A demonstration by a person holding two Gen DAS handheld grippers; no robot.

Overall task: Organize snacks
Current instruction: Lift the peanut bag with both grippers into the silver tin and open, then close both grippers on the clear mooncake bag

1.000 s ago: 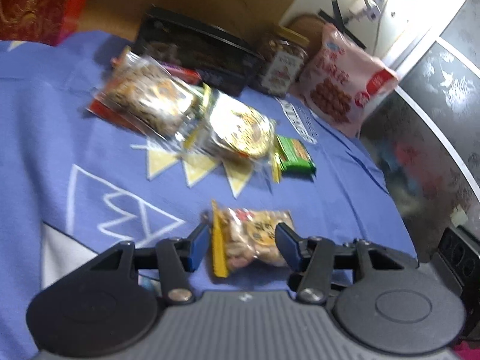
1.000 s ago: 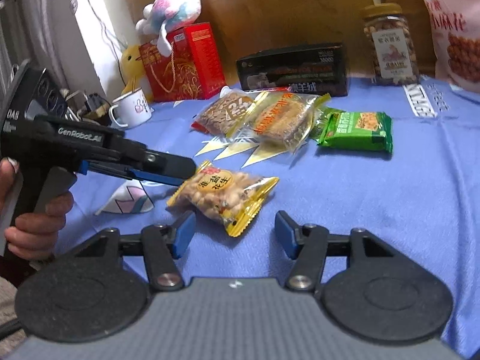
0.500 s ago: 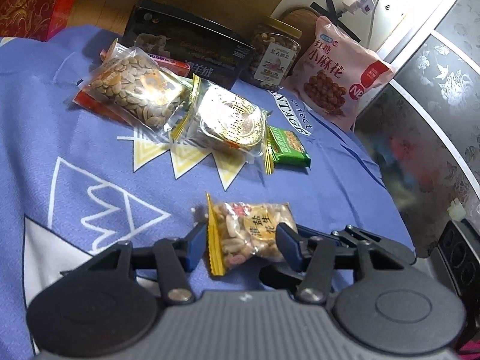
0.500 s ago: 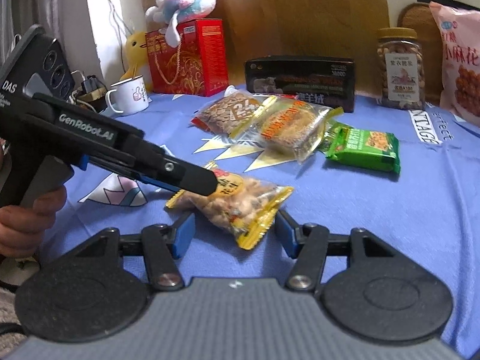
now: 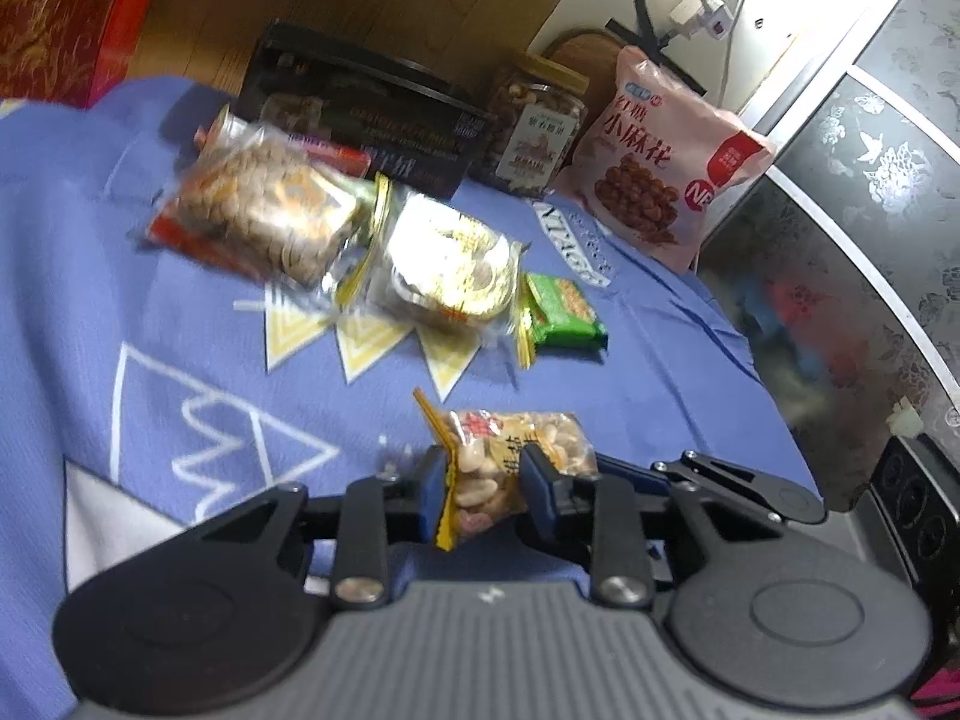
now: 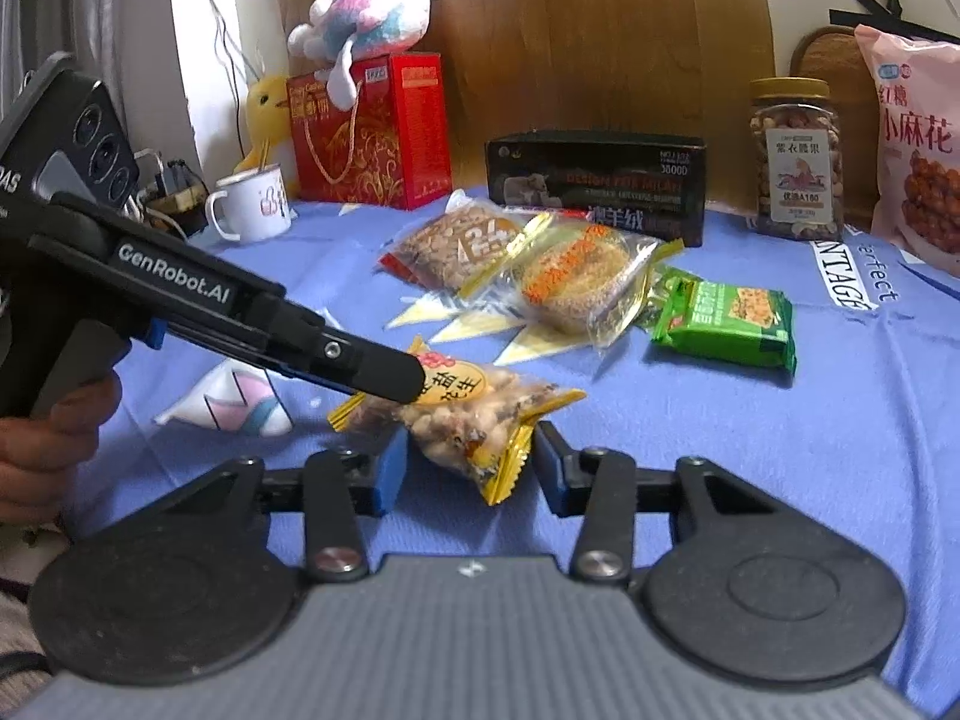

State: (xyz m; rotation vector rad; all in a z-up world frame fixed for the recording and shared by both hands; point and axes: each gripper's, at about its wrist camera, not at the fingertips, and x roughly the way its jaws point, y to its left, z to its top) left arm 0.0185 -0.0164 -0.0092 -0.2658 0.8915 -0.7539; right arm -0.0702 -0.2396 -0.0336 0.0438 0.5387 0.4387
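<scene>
Peanut packet (image 5: 510, 456) pinched by downward-tilted left claw (image 5: 480, 489).

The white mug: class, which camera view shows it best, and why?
The right wrist view: the white mug stands whole and sharp at the far left of the blue cloth, beside the red gift box. The left wrist view does not show it.

the left gripper (image 6: 414, 381) carries "genrobot.ai" in white along its arm. the pink bag (image 6: 915, 144) reads "小麻花" in red. the nut jar (image 6: 795, 159) has a label reading "紫衣腰果". the blue cloth (image 6: 780, 420) shows white letters "ntage" and "arfect". the black box (image 6: 594, 180) bears "38000" in small print.
</scene>
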